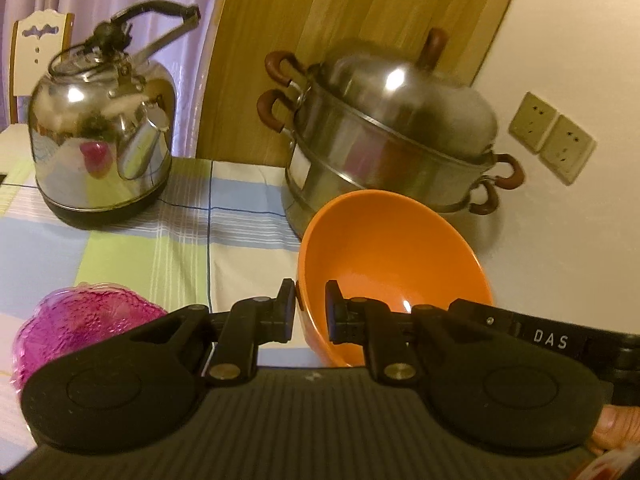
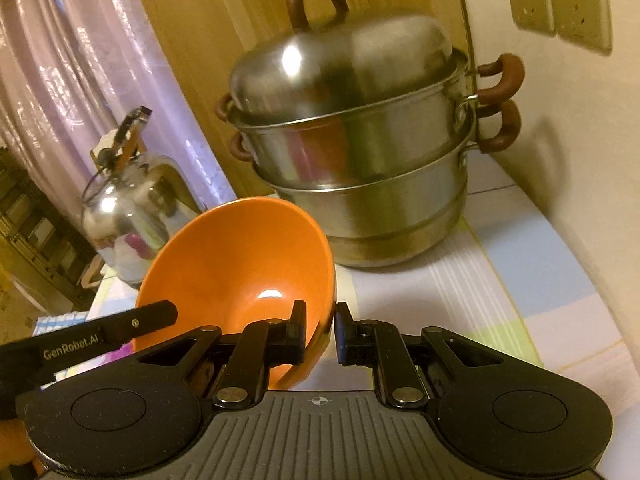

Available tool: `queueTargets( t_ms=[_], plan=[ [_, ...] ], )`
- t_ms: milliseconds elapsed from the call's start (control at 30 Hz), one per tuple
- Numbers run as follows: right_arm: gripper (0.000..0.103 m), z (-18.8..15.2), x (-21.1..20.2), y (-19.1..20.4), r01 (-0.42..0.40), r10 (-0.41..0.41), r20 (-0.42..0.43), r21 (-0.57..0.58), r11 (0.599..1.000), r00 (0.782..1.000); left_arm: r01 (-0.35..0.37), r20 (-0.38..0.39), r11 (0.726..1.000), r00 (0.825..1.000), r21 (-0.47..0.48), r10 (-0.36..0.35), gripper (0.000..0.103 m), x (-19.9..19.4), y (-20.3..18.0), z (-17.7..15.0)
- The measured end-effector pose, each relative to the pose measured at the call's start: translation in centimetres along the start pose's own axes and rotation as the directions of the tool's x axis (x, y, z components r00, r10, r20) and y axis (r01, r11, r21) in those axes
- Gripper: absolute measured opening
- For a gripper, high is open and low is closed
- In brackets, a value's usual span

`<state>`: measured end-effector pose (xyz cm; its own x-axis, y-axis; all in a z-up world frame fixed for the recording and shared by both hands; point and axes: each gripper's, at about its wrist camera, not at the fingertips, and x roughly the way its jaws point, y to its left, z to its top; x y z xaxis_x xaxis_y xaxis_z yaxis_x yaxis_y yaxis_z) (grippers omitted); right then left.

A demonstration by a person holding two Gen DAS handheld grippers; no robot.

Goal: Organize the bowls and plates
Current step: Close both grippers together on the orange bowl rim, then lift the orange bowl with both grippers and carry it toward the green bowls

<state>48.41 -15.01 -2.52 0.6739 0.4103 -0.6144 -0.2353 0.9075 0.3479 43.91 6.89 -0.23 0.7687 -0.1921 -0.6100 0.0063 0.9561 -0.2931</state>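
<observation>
From the left wrist, our left gripper (image 1: 310,306) pinches the orange bowl (image 1: 394,268) by its rim at nine o'clock, the bowl tipped up, the steamer pot (image 1: 384,148) close behind at twelve. That thin rim bite could slip. From the right wrist, our right gripper (image 2: 322,330) pinches the opposite rim at three o'clock; if our two hands drift apart, the bowl twists free or knocks the pot.

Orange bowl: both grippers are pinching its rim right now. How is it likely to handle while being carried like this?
The orange bowl looks rigid, so it should not flex. Its glossy surface could slip between the pads of the left gripper and right gripper, which grip only the thin rim. It hangs tilted, so it may swing; probably breakable if dropped.
</observation>
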Motion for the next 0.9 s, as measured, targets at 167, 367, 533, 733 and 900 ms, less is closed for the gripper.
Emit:
queueTargets(
  t_ms=[167, 367, 533, 733, 900],
  plan=[
    [0.014, -1.4, -3.6, 0.7, -0.022, 0.022, 0.008, 0.008, 1.000, 1.000, -0.002, 0.004, 1.000, 1.000, -0.008, 0.002, 0.013, -3.7, -0.6, -1.6],
    [0.014, -4.3, -8.6, 1.8, -0.018, 0.018, 0.010, -0.013, 1.000, 1.000, -0.005, -0.015, 1.000, 1.000, -0.014, 0.005, 0.013, -7.9, -1.5, -4.2],
    [0.014, -7.2, -12.3, 2.0, -0.016, 0.016, -0.009, -0.009, 1.000, 1.000, -0.011, -0.021, 1.000, 1.000, -0.006, 0.010, 0.013, -11.6, -3.1, -6.9],
    [0.014, -10.5, -17.1, 2.1, -0.006, 0.006, -0.014, 0.001, 1.000, 1.000, -0.008, -0.036, 1.000, 0.999, -0.006, 0.008, 0.013, -15.6, -4.7, -10.7],
    [0.014, -13.5, -20.0, 2.0, 0.002, -0.002, -0.027, 0.003, 1.000, 1.000, -0.004, -0.063, 1.000, 0.998, -0.021, 0.003, 0.013, -17.9, -5.4, -13.8]
  ],
)
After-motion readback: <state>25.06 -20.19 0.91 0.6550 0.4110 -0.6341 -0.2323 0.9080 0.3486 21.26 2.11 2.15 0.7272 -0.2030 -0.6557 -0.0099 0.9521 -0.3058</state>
